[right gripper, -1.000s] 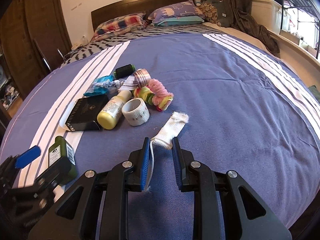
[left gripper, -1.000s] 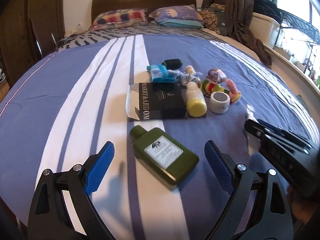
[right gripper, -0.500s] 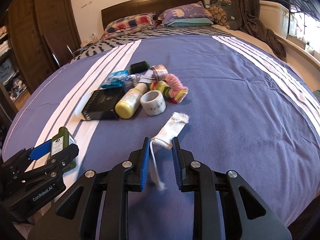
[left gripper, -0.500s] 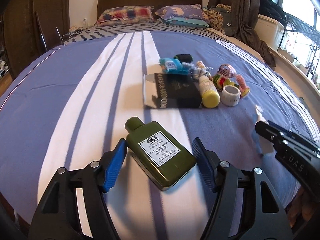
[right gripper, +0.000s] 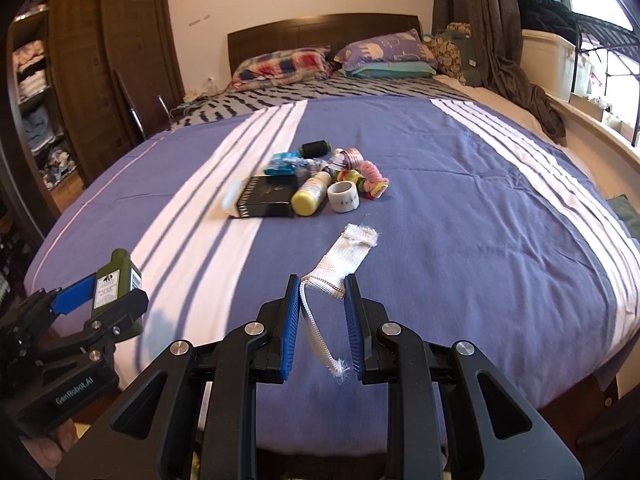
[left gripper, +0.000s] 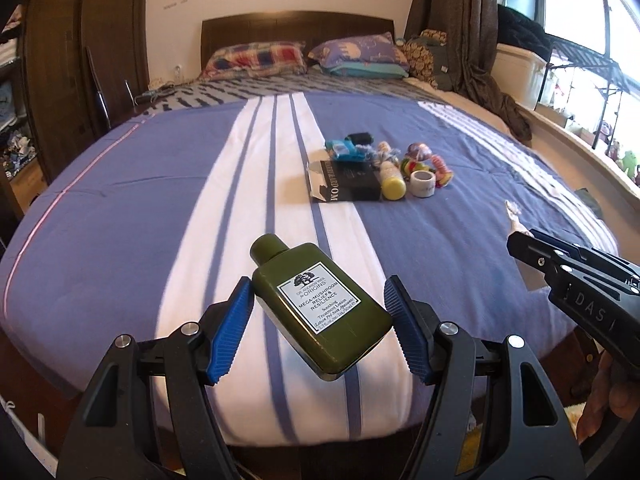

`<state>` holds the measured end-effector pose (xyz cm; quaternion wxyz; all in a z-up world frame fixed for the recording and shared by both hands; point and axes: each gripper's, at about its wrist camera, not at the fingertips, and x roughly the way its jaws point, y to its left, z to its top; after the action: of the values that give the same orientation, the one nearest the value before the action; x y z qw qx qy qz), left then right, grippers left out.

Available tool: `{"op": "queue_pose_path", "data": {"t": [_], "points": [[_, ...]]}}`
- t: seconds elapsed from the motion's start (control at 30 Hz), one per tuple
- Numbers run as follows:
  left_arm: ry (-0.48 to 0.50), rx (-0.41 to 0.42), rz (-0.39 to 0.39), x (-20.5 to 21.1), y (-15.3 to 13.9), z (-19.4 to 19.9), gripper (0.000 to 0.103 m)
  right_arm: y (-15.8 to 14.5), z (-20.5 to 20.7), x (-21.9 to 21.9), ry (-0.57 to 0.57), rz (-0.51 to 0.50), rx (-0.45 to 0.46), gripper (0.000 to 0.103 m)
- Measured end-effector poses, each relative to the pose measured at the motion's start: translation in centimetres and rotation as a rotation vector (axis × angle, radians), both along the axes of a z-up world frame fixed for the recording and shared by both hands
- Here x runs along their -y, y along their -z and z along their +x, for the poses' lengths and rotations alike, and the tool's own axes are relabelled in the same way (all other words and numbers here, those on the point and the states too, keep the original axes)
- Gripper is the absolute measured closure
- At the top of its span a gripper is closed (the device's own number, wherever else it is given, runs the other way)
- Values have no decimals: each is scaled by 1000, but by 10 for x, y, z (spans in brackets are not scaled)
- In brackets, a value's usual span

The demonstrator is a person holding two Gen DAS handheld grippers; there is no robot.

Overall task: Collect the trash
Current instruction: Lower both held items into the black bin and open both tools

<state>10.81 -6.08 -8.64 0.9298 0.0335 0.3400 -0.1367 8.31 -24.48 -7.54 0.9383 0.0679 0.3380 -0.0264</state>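
My left gripper [left gripper: 320,292] is shut on a dark green lotion bottle [left gripper: 320,304] and holds it above the bed's front edge; the bottle also shows in the right wrist view [right gripper: 116,284]. My right gripper [right gripper: 323,290] is shut on a white fabric strip [right gripper: 340,264], which sticks out forward, with a cord end hanging between the fingers. A pile lies mid-bed: a black box [left gripper: 348,186], a yellow-capped bottle [left gripper: 392,184], a white tape roll [left gripper: 423,184], a blue packet [left gripper: 344,148] and colourful hair ties [left gripper: 424,160].
The bed [left gripper: 140,208] has a blue cover with white stripes; pillows [left gripper: 256,58] lie at the headboard. A wooden wardrobe [right gripper: 80,72] stands left. A windowsill with clothes [left gripper: 516,112] runs along the right.
The left gripper closed on the green bottle and lifted it off the bed. Both grippers pulled back and up from the bed; the right keeps the white strip.
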Motion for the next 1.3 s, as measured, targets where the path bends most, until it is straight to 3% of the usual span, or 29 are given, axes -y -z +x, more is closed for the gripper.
{"op": "queue_pose_path", "data": {"t": [0.27, 0.47, 0.77, 1.1, 1.3], "points": [[26, 23, -12, -21, -7, -59, 39, 0, -57, -9, -25, 3, 1, 80], [44, -24, -22, -37, 16, -96, 39, 27, -91, -18, -58, 4, -42, 80], [75, -183, 16, -39, 93, -119, 39, 91, -112, -27, -91, 24, -183, 80], [122, -431, 24, -28, 192, -100, 39, 172, -100, -36, -118, 106, -357, 80], [160, -530, 50, -17, 231, -87, 39, 223, -84, -39, -130, 197, -492, 80]]}}
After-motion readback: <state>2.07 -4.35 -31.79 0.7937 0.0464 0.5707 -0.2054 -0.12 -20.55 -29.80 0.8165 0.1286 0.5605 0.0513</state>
